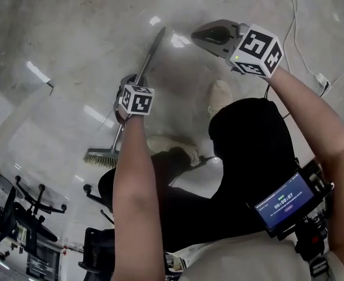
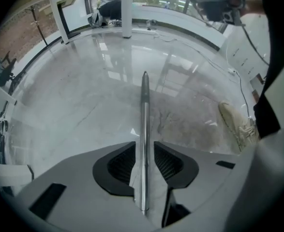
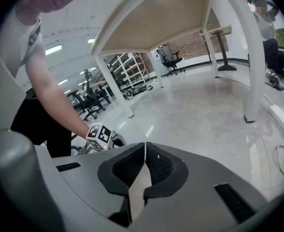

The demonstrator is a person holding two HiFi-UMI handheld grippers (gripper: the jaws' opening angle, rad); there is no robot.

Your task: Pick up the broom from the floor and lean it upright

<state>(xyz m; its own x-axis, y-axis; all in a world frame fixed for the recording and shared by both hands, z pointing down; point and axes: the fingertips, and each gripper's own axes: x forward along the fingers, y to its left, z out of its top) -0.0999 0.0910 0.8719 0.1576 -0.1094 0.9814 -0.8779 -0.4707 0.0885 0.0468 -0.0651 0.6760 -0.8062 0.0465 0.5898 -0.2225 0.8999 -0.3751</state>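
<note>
The broom lies flat on the shiny grey floor, its metal handle (image 1: 152,56) running up and to the right from the bristle head (image 1: 101,157). My left gripper (image 1: 125,101) points steeply down over the middle of the handle. In the left gripper view the handle (image 2: 144,105) runs straight between the jaws of the left gripper (image 2: 144,146), with a narrow gap on each side, so the pads are not pressing on it. My right gripper (image 1: 194,34) hovers above the floor to the right of the handle's tip. Its jaws (image 3: 145,146) are shut with nothing in them.
The person's pale shoes (image 1: 218,95) (image 1: 174,145) stand right of the broom. White cables and a power strip (image 1: 321,78) lie at the right. Black office chairs (image 1: 19,215) stand at the lower left. White table legs (image 3: 250,57) rise close by.
</note>
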